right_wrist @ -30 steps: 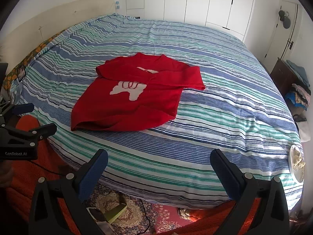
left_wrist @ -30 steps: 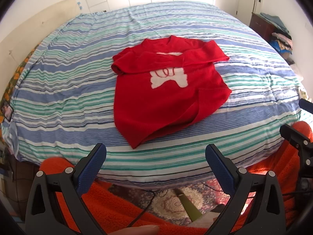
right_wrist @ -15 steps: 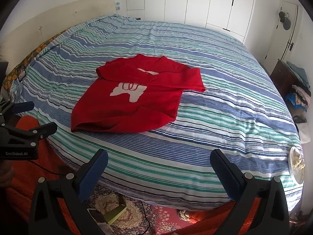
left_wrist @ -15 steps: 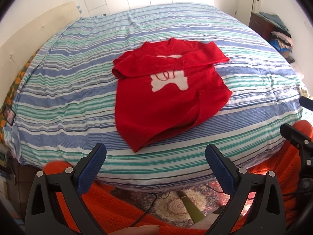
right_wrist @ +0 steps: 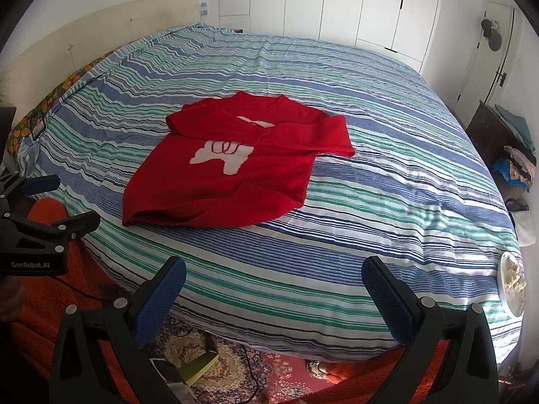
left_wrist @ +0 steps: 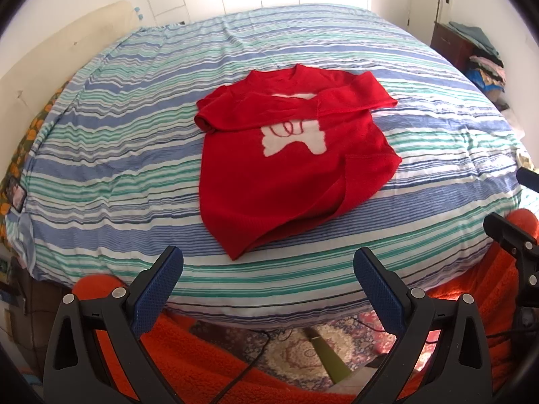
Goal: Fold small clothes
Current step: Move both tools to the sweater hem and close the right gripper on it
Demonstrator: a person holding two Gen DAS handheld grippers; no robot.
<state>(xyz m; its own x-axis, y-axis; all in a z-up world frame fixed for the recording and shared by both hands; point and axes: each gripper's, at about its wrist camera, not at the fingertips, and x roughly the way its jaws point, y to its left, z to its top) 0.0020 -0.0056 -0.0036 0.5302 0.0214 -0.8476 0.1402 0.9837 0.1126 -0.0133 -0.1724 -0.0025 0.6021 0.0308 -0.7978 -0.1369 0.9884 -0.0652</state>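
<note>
A small red sweater [left_wrist: 286,155] with a white figure on its chest lies on the striped bedcover [left_wrist: 118,155], both sleeves folded across the front and its hem nearest me. My left gripper [left_wrist: 267,271] hangs open over the bed's near edge, just short of the hem, with nothing between its fingers. In the right wrist view the same sweater [right_wrist: 235,168] lies to the upper left, and my right gripper [right_wrist: 273,281] is open and empty above the bed's edge. The left gripper [right_wrist: 62,198] shows at that view's left margin.
A headboard [right_wrist: 84,37] runs along the left side and white wardrobes [right_wrist: 353,3] stand behind. A dark cabinet with piled clothes [right_wrist: 505,144] is at the right. A white plate [right_wrist: 512,282] lies on the bed's right corner. Patterned rug [right_wrist: 219,370] and orange fabric [left_wrist: 202,363] below.
Both grippers have crept slightly forward toward the bed, so the sweater sits a little lower and nearer in the left wrist view. Both stay open; the sweater has not moved.
</note>
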